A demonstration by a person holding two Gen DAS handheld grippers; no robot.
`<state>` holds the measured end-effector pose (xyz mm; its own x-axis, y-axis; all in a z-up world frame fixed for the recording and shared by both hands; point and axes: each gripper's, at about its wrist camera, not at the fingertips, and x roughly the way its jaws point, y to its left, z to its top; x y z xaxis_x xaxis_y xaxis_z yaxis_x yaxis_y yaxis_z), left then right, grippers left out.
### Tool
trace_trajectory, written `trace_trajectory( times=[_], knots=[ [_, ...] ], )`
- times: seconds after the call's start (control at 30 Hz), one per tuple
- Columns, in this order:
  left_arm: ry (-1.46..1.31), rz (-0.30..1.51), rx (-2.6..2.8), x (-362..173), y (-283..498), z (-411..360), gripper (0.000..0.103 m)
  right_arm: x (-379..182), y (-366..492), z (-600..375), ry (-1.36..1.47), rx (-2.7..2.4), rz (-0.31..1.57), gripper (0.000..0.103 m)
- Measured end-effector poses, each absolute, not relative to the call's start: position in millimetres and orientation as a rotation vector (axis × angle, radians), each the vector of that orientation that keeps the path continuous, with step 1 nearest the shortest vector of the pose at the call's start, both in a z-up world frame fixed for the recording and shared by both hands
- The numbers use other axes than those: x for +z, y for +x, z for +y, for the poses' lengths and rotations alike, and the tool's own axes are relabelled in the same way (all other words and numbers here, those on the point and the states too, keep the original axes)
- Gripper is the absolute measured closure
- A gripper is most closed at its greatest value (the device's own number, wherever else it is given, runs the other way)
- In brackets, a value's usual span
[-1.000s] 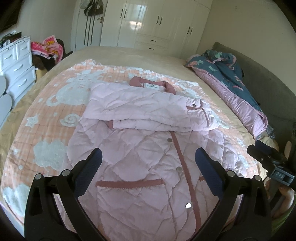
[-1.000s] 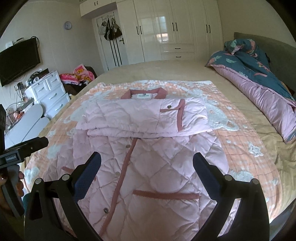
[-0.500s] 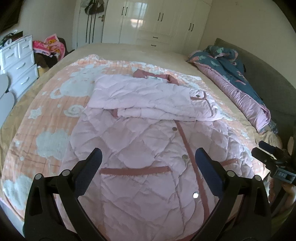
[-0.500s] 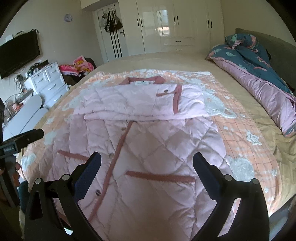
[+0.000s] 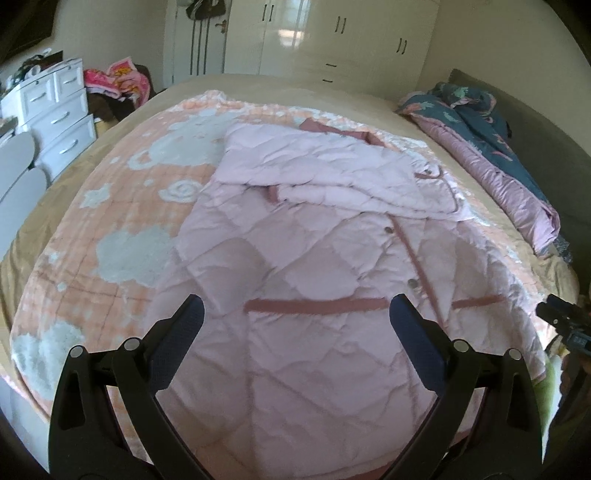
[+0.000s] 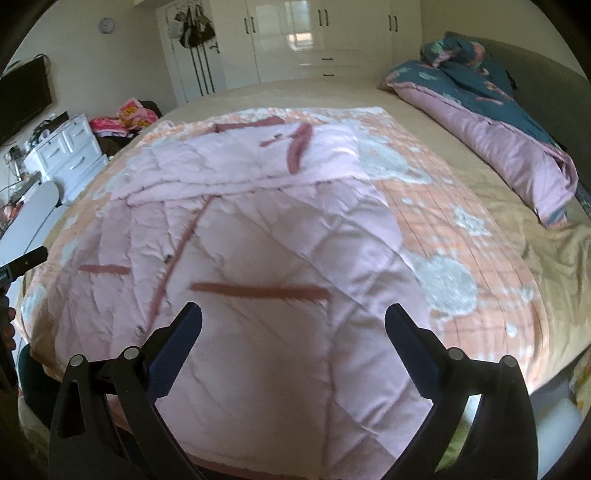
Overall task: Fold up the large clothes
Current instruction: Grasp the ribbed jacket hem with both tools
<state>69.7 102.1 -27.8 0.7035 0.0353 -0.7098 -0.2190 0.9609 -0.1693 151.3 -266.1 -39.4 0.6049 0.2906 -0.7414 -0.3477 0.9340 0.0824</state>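
The bed (image 5: 122, 122), the largest thing in the room, carried an orange patterned blanket (image 5: 122, 206), and on that lay the pink quilted coat (image 5: 332, 280), front up, with its collar toward the wardrobes (image 6: 295, 40) and its hem at the near edge of the bed. The fold seemed to be partly made: both sleeves (image 5: 332, 173) lay across the chest in a band below the collar, while the long lower body was still flat and unfolded, so the lengthwise folds from hem toward collar looked to be what remained. The left gripper (image 5: 295, 321) hovered over the hem region with its jaws spread wide and nothing between them, and the right gripper (image 6: 293, 328) hung likewise, wide apart and empty, above the other half of the skirt. The left wrist view alone showed the right tool's body at its far right edge and the full pocket trim (image 5: 317, 305) on its side; the right wrist view alone showed a wall-mounted television (image 6: 22, 99), a clock (image 6: 106, 25), and the open blanket beside the coat's far edge. A rolled duvet (image 6: 509, 122) lay along the headboard side in both.
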Motion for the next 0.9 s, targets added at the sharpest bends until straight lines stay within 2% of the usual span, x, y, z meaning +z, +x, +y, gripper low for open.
trace_trajectory(
  times=[0.9],
  knots=[
    [-0.321, 0.907, 0.267, -88, 9, 164, 0.009, -115, 137, -341, 0.042, 0.333, 1.070, 0.004]
  ],
)
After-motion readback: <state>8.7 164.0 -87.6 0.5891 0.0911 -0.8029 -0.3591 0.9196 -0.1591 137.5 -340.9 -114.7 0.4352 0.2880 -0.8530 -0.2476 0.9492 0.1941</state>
